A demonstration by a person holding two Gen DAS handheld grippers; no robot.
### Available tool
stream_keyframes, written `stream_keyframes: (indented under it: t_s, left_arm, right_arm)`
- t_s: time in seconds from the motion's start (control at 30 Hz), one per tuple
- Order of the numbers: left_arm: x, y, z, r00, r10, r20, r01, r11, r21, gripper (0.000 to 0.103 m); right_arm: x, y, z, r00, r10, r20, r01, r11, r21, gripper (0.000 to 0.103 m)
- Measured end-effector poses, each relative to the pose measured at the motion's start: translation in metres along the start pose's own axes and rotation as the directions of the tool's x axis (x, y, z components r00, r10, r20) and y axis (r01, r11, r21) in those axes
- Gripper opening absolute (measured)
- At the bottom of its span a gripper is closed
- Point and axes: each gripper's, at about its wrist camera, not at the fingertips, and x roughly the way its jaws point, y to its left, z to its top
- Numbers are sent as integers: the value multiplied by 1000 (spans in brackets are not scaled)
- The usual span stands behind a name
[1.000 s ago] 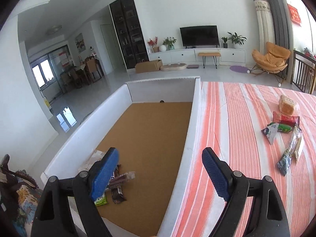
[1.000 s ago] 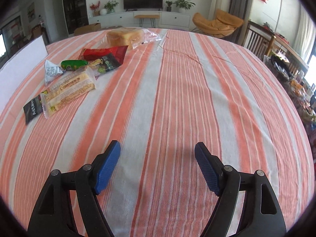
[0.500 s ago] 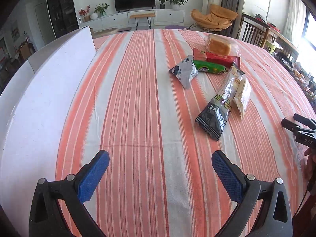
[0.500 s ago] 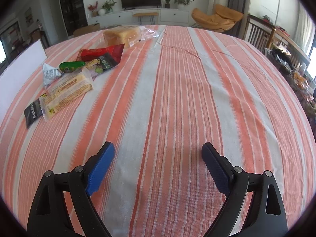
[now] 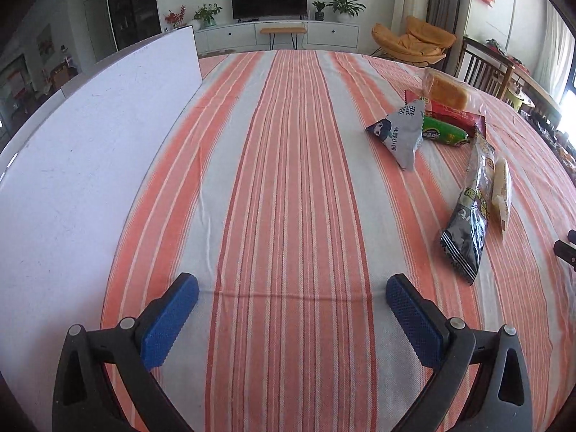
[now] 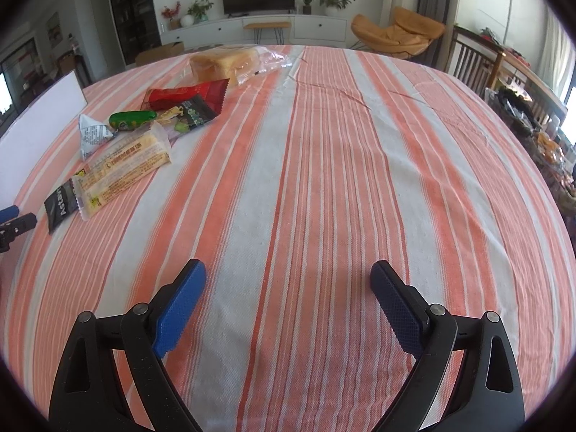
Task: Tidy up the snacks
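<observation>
Jaws on your left gripper (image 5: 292, 297) stand wide, nothing between them, over bare striped tablecloth (image 5: 288, 180). Your right gripper (image 6: 288, 282) is opening, also empty. Snacks lie well ahead: grey triangular packet (image 5: 397, 133), black packet (image 5: 468, 223), bagged bread (image 6: 226, 63). White box wall (image 5: 72, 165) just left.
</observation>
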Motion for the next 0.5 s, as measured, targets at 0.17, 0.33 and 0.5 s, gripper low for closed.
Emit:
stream_keyframes:
  t_s: [0.17, 0.33, 0.5]
  left_arm:
    - [0, 0, 0, 1000, 0, 0, 0, 1000, 0, 103]
    - [-1, 0, 0, 1000, -1, 0, 1, 1000, 0, 103]
    - [0, 0, 1, 1000, -1, -1, 1, 1000, 0, 103]
  right_arm:
    - [-7, 6, 5, 998, 43, -45, -39, 995, 96, 93]
    - [-1, 54, 36, 916, 395, -69, -365, 893, 264, 92]
    - [38, 98, 72, 946, 314, -86, -273, 909, 316, 83]
